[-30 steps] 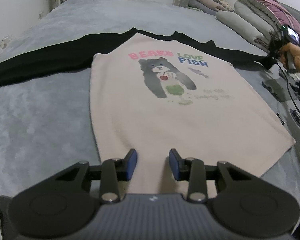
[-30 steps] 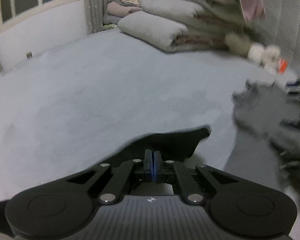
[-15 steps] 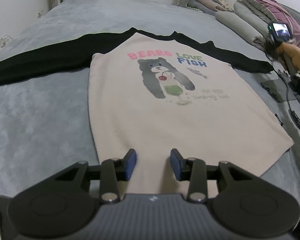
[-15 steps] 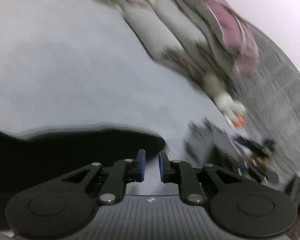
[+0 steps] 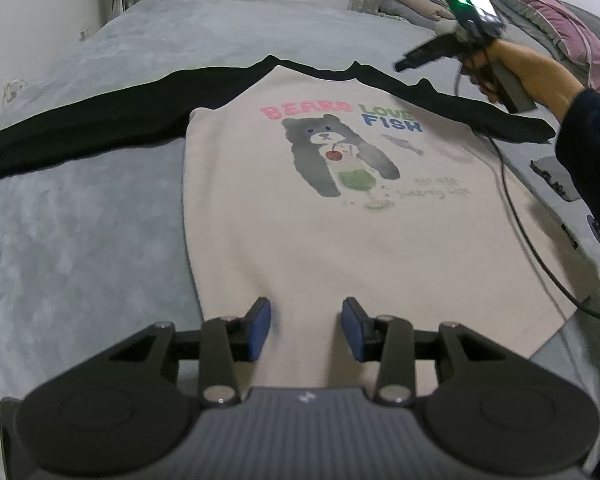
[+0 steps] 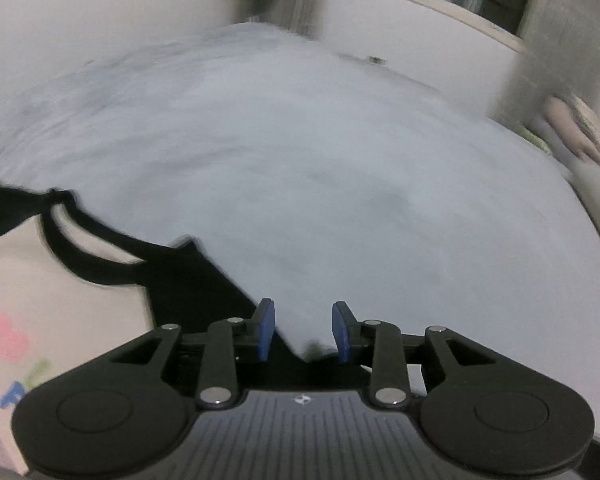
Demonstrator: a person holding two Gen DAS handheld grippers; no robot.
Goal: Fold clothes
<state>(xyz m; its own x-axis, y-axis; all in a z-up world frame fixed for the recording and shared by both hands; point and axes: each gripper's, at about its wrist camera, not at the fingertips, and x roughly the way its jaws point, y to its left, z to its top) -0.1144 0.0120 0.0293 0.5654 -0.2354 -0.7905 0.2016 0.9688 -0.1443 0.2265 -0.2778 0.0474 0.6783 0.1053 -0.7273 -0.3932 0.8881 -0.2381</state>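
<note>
Obs.: shirt (image 5: 340, 216) is laid flat on the bed (image 5: 80, 216), print side up, body fully spread; both black sleeves are stretched out to either side. No fold is seen in body or sleeves, so as far as shown the folding is all left: sleeves to be brought in, body to be doubled.

L tool (image 5: 305, 328): jaws apart, nothing held; positioned over the hem, approx. mid-width. Contact w/ cloth cannot be told.

R tool (image 6: 303, 330): jaws apart, nothing held; positioned at the upper edge of the black sleeve (image 6: 188, 276) near the collar, cloth under the one finger, bare bed ahead. R view is blurred, so detail is limited. From L view the R tool is seen raised above the shoulder, held in a hand (image 5: 512, 64).

Stack of bedding (image 5: 540, 20) noted at far side, apart from shirt.
</note>
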